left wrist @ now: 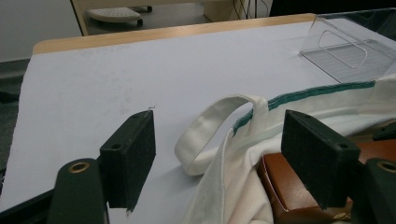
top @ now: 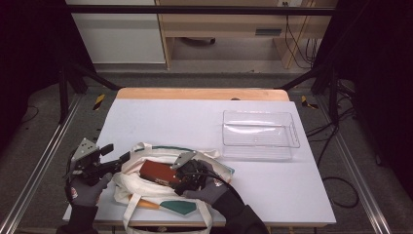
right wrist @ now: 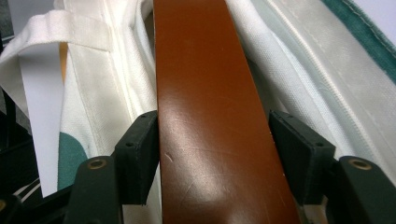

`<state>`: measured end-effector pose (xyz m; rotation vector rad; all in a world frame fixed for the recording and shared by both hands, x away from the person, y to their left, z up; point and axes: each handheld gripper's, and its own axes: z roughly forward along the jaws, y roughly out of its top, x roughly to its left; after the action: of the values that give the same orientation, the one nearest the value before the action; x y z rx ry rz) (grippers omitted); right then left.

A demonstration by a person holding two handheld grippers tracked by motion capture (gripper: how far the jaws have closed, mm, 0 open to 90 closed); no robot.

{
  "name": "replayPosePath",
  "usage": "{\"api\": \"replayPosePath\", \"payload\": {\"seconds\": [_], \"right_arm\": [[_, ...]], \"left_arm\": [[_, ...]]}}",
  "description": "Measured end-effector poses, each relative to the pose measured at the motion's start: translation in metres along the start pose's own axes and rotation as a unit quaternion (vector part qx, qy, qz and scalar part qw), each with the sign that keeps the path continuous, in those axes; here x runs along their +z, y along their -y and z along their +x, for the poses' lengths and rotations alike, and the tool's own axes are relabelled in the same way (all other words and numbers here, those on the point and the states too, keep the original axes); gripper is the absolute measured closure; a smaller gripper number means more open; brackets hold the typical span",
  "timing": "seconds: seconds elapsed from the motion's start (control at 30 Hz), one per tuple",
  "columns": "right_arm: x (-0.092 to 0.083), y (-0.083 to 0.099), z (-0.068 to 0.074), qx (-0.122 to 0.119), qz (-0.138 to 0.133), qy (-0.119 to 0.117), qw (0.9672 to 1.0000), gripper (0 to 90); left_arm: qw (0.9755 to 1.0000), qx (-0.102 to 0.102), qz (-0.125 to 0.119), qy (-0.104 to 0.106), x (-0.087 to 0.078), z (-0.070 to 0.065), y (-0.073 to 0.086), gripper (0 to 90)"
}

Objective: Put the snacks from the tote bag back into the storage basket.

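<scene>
1. Closest to the lens in the right gripper view, a glossy brown box (right wrist: 205,116) runs lengthwise between the two black jaws. The left jaw touches its edge; at the right jaw a thin gap may remain, so whether the right gripper (top: 187,171) is truly clamped cannot be told.
2. The box lies in the mouth of a cream tote bag (top: 146,190) with green trim, cloth folded up on both sides of the jaws.
3. The left gripper (left wrist: 219,154) has its jaws apart, astride the bag's rim and just beside a strap loop (left wrist: 205,135), pressing nothing.
4. To do this step well, my advice: pinch the rim with the left gripper to steady the mouth, firm the right grip squarely on the box's long sides, then slide it straight along its length so cloth does not snag.
5. A clear tray (top: 258,134) sits well beyond both grippers on the white table (top: 195,122).
</scene>
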<state>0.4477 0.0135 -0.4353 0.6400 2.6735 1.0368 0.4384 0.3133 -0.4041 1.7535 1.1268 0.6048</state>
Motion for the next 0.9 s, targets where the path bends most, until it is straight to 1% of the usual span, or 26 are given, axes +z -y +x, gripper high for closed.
{"api": "replayPosePath", "payload": {"seconds": [0.07, 0.17, 0.3, 0.43, 0.5, 0.6, 0.63, 0.8, 0.87, 0.9], "right_arm": [[0.001, 0.000, -0.001, 0.003, 0.003, -0.001, 1.0000, 37.1], [0.003, 0.000, -0.001, 0.000, 0.010, 0.001, 0.9999, 37.4], [0.004, -0.001, -0.001, -0.004, 0.018, -0.002, 0.9998, 38.3], [0.008, -0.002, 0.000, -0.016, 0.039, 0.002, 0.9991, 38.5], [0.010, -0.003, -0.001, -0.015, 0.045, 0.000, 0.9989, 39.2], [0.008, -0.003, -0.002, -0.015, 0.045, -0.008, 0.9989, 41.7], [0.007, -0.004, -0.002, -0.019, 0.045, -0.011, 0.9988, 42.2], [0.002, -0.009, 0.001, -0.034, 0.053, -0.008, 0.9980, 43.2], [-0.002, -0.010, 0.002, -0.037, 0.050, -0.008, 0.9980, 43.4], [-0.005, -0.011, 0.002, -0.035, 0.048, -0.008, 0.9982, 43.4]], "left_arm": [[1.0000, 0.001, 0.002, 0.000, 0.001, 0.000, 0.000, 25.9], [1.0000, 0.002, 0.004, 0.001, 0.001, -0.001, 0.000, 25.9], [1.0000, 0.002, 0.005, 0.001, 0.002, -0.001, 0.001, 25.9], [1.0000, 0.003, 0.007, 0.001, 0.003, -0.001, 0.001, 25.8], [1.0000, 0.003, 0.007, 0.001, 0.003, -0.001, 0.001, 25.7], [1.0000, 0.002, 0.005, 0.001, 0.002, 0.000, 0.001, 25.7], [1.0000, 0.002, 0.006, 0.001, 0.002, 0.000, 0.001, 25.7], [1.0000, -0.001, 0.005, 0.000, 0.002, 0.001, 0.001, 25.7], [1.0000, -0.001, 0.004, -0.001, 0.001, 0.002, 0.001, 25.7], [1.0000, -0.002, 0.004, -0.001, 0.001, 0.002, 0.001, 25.7]]}}
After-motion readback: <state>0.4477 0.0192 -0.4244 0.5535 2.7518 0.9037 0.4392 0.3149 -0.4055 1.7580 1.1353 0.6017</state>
